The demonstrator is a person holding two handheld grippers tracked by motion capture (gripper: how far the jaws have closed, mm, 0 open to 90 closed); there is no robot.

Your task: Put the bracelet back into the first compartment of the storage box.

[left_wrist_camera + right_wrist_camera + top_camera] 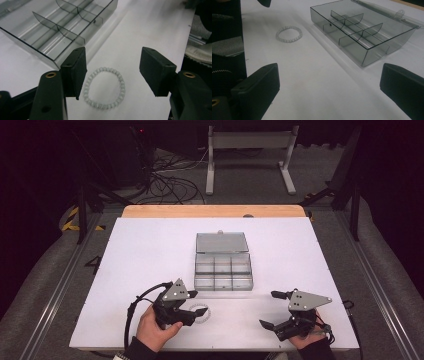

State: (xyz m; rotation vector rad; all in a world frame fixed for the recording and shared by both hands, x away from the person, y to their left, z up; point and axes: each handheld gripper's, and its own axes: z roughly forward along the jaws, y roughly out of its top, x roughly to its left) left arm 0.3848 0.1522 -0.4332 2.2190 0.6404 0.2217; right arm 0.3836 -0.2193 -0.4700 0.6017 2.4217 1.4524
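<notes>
A pale beaded bracelet (200, 313) (105, 88) (288, 33) lies flat on the white table top (145, 255), just in front of a clear plastic compartment box (223, 270) (47, 30) (362, 35) whose lid is folded back. My left gripper (197, 302) (113, 67) hangs over the bracelet with its jaws apart on either side of it. One jaw overlaps the ring's edge, and neither pad presses on the beads. My right gripper (268, 309) (329, 85) stands open near the front right of the table with only bare table between its jaws.
The box's compartments look empty. A wooden strip (215, 211) borders the table's far edge. Beyond it on the floor stand a white metal frame (250, 155) and a tangle of cables (170, 182). Metal rails (55, 285) run along both sides.
</notes>
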